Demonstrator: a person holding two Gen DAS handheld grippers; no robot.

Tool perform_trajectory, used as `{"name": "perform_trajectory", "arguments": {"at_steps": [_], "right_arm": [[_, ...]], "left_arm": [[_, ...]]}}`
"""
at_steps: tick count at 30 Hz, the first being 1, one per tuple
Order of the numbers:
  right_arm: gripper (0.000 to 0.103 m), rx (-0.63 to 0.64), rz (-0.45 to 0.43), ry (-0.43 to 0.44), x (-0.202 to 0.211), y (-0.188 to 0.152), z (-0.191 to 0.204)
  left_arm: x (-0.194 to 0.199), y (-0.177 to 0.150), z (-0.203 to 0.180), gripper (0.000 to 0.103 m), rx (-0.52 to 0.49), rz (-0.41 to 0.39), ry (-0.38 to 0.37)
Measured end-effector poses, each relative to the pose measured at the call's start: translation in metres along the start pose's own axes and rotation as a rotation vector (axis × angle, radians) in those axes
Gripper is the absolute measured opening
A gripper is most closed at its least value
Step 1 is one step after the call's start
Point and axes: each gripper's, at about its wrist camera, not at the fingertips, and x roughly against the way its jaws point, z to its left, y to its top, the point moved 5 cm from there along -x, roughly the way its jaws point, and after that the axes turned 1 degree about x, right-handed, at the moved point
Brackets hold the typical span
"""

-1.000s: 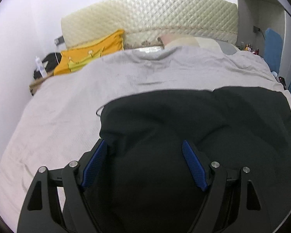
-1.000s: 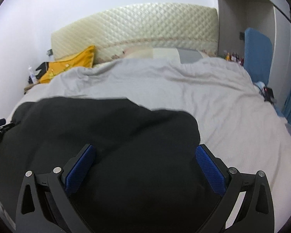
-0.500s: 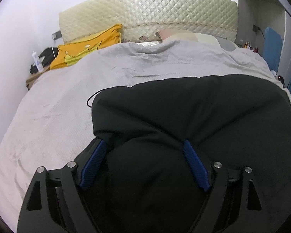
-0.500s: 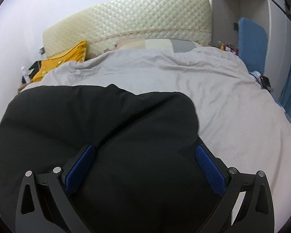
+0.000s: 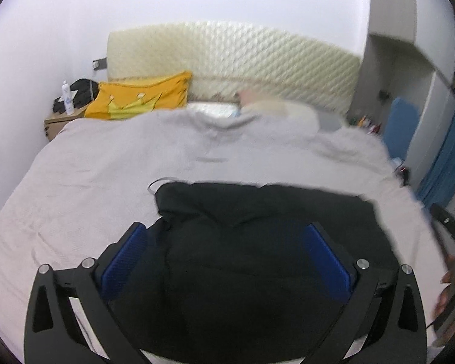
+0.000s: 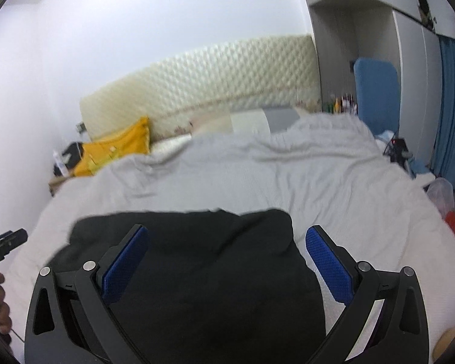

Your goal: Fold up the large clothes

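Note:
A large black garment (image 5: 257,242) lies on the grey bed cover (image 5: 106,163), near the bed's foot. It also shows in the right wrist view (image 6: 203,273). My left gripper (image 5: 224,242) is open above the garment's left part, blue pads wide apart, nothing between them. My right gripper (image 6: 224,242) is open above the garment's right part, and its right pad is over the bed cover (image 6: 318,176). The other gripper shows at the right edge of the left wrist view (image 5: 449,230) and at the left edge of the right wrist view (image 6: 3,242).
A quilted cream headboard (image 5: 233,60) stands at the far end. A yellow pillow (image 5: 142,97) lies at the head, left. A bedside table (image 5: 57,121) holds a bottle and a black bag. A blue chair (image 6: 376,91) and a blue curtain (image 6: 452,115) are on the right.
Both grippers have pulled back and lifted away from the garment, which now fills less of each view. The jaws stay open. The current frames are motion-blurred.

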Motion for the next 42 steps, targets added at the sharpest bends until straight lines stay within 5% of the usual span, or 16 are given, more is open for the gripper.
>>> {"name": "perform_trajectory", "arguments": {"at_steps": [10, 18, 27, 42], "right_arm": [[0.103, -0.007, -0.165, 0.051, 0.142, 0.035, 0.034], [0.103, 0.065, -0.216, 0.108, 0.221, 0.018, 0.077], [0.103, 0.081, -0.172, 0.115, 0.248, -0.025, 0.091], [0.103, 0.104, -0.110, 0.090, 0.269, -0.080, 0.110]], "left_arm": [[0.114, 0.021, -0.016, 0.103, -0.031, -0.076, -0.018], [0.174, 0.009, -0.021, 0.103, -0.047, -0.098, -0.036], [0.218, -0.025, -0.025, 0.103, -0.079, -0.115, -0.027], [0.235, -0.079, -0.026, 0.103, -0.103, -0.066, -0.013]]}}
